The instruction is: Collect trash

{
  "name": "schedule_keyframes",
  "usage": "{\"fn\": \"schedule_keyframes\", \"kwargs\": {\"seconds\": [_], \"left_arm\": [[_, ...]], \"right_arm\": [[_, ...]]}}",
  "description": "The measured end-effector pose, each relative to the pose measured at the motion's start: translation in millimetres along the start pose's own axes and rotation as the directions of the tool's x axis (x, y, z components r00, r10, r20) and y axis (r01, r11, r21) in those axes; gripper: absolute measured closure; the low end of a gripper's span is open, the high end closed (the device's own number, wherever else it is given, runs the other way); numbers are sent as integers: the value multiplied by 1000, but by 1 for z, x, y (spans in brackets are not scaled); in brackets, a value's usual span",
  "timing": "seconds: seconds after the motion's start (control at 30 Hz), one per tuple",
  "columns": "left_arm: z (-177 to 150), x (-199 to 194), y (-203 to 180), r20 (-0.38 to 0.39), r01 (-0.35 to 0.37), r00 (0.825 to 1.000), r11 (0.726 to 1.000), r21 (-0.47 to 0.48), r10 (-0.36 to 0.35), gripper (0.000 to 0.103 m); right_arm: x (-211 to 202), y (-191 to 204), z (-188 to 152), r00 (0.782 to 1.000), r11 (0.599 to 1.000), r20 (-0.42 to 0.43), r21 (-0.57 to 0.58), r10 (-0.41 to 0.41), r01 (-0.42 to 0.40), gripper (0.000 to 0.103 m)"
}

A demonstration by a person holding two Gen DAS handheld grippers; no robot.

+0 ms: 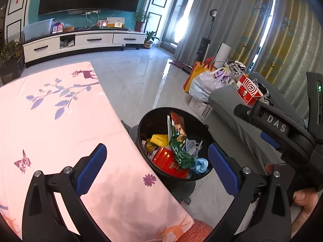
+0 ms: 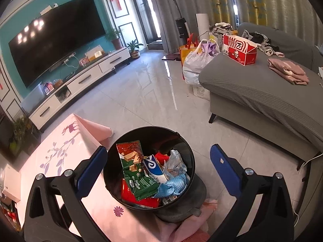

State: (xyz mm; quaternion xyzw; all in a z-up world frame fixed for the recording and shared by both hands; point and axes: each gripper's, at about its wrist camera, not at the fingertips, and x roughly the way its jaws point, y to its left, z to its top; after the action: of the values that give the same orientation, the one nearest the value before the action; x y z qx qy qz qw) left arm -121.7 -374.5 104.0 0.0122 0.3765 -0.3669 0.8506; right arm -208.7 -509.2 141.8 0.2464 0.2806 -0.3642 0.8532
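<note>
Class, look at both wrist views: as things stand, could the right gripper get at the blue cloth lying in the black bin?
Probably yes. The right gripper hangs open above the black bin, which has no lid, and the blue cloth lies on top of the wrappers, uncovered. Only the bin's wall might crowd the fingers.

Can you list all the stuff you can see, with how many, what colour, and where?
bin: one, black, on the floor beside the table
wrappers: several, green, red, blue, inside the bin
table: one, pink cloth, left of the bin
sofa: one, grey, right
box: one, red, on the sofa
bags: several, white, orange, by the sofa
TV: one, black, on the wall
left gripper: open, blue pads
right gripper: open, above the bin
</note>
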Motion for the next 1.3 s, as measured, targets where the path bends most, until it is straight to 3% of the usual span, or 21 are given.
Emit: {"fn": "schedule_keyframes", "kwargs": {"seconds": [1.3], "left_arm": [[-3,-24,-2,-4,17,1000,999,33,-17,3]], "right_arm": [[5,12,-5,997,996,-8,-49,-80,80,3]]}}
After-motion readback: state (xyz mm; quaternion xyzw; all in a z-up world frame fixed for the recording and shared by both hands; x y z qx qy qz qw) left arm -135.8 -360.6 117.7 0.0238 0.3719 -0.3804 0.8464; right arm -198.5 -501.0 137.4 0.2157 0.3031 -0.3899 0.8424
